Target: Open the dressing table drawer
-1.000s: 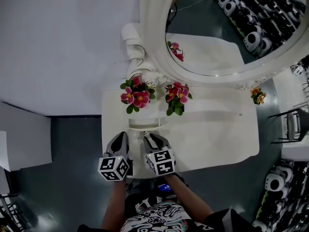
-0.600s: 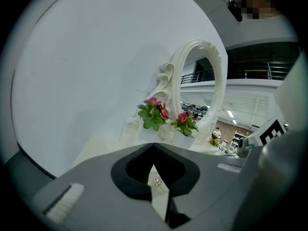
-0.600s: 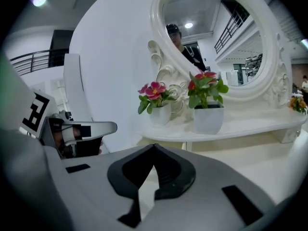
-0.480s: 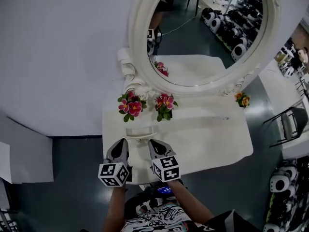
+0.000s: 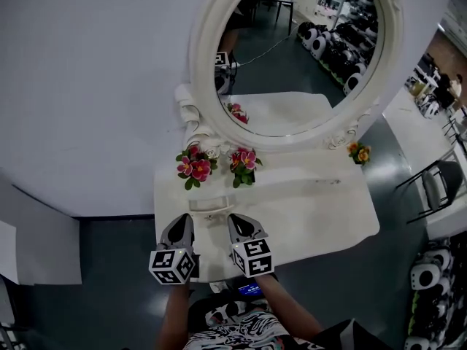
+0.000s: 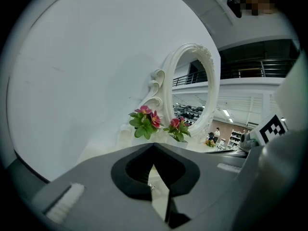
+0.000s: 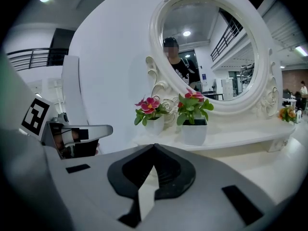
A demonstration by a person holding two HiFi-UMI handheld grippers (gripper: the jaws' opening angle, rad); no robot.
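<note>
Left tongs and right tongs both pressed together, empty, over the near edge of the table, drawer presumably under that edge, unseen; risk: reaching blind with tips together, they glance off its front without catching a handle.

The left grey two-jaw gripper and the right grey two-jaw gripper hang side by side, both with jaws together, empty.
</note>
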